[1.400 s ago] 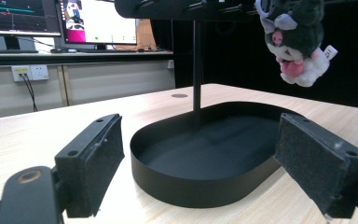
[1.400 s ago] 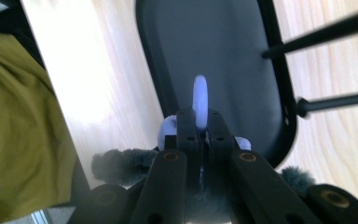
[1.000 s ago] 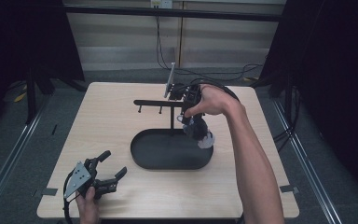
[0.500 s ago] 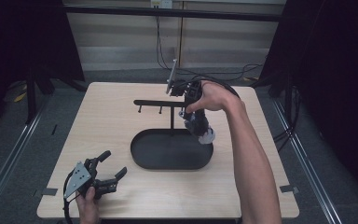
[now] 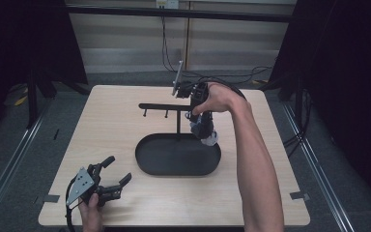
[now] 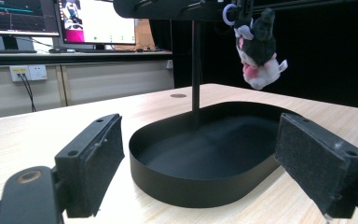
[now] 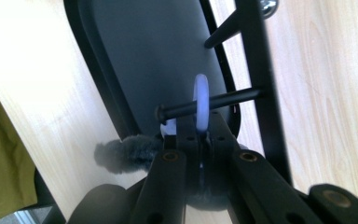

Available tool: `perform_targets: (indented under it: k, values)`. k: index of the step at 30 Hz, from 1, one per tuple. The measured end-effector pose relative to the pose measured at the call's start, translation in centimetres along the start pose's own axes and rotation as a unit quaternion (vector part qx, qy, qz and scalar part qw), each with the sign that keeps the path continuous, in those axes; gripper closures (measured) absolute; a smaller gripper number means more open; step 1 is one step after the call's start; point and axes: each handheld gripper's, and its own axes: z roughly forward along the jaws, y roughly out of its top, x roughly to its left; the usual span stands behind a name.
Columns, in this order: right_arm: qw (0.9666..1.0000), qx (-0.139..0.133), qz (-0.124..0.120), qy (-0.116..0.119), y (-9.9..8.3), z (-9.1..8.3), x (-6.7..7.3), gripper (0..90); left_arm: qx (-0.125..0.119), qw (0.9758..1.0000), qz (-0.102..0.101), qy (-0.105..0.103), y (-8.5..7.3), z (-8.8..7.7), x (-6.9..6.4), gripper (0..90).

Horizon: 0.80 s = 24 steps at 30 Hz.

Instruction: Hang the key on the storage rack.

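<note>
A black stand has an oval tray [image 5: 147,162] as its base and a post [image 5: 178,123] carrying a horizontal bar [image 5: 159,106] with pegs. My right gripper [image 5: 194,114] reaches down at the bar's right end, shut on the pale lilac ring [image 7: 201,93] of a small grey plush toy [image 5: 204,129]. In the right gripper view the ring sits at a black peg [image 7: 223,99], which seems to pass through it. The plush [image 6: 258,49] hangs above the tray [image 6: 191,186]. My left gripper [image 5: 117,170] rests open near the table's front left, nothing between its pads [image 6: 98,161].
The light wooden table [image 5: 116,130] has bare room to the left of the tray and behind the stand. Cables [image 5: 207,76] trail off the table's far edge. Dark curtains stand on both sides, and monitors [image 6: 93,21] sit beyond the table in the left gripper view.
My right gripper has lifted the plush a little, up and leftward toward the bar. The left gripper has not moved.
</note>
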Motion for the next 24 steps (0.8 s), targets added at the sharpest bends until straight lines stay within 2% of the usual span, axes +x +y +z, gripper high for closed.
perform_targets:
  k: [5, 8, 14, 16, 24]
  values:
    - [1.0, -0.002, -0.002, -0.008, -0.1, 0.3, -0.1, 86.8, 0.0, 1.0, 0.0, 0.0, 0.0, 0.0, 0.0, 15.2]
    - [1.0, -0.004, -0.001, -0.004, -0.2, 0.6, 0.0, 86.7, 0.0, 1.0, 0.0, 0.0, 0.0, 0.0, 0.0, 15.2]
    - [0.9994, -0.032, 0.002, 0.015, -1.2, 1.1, -0.1, 86.4, 0.0, 1.0, 0.0, 0.0, 0.0, 0.0, 0.0, 15.1]
    - [0.9993, -0.036, 0.005, 0.011, -1.5, 1.0, -0.1, 86.1, 0.0, 1.0, 0.0, 0.0, 0.0, 0.0, 0.0, 15.1]
    - [0.9985, -0.053, 0.016, 0.005, -2.7, 0.1, 0.4, 71.8, -0.002, 1.0, -0.004, 0.001, 0.0, 0.0, 0.0, 15.2]
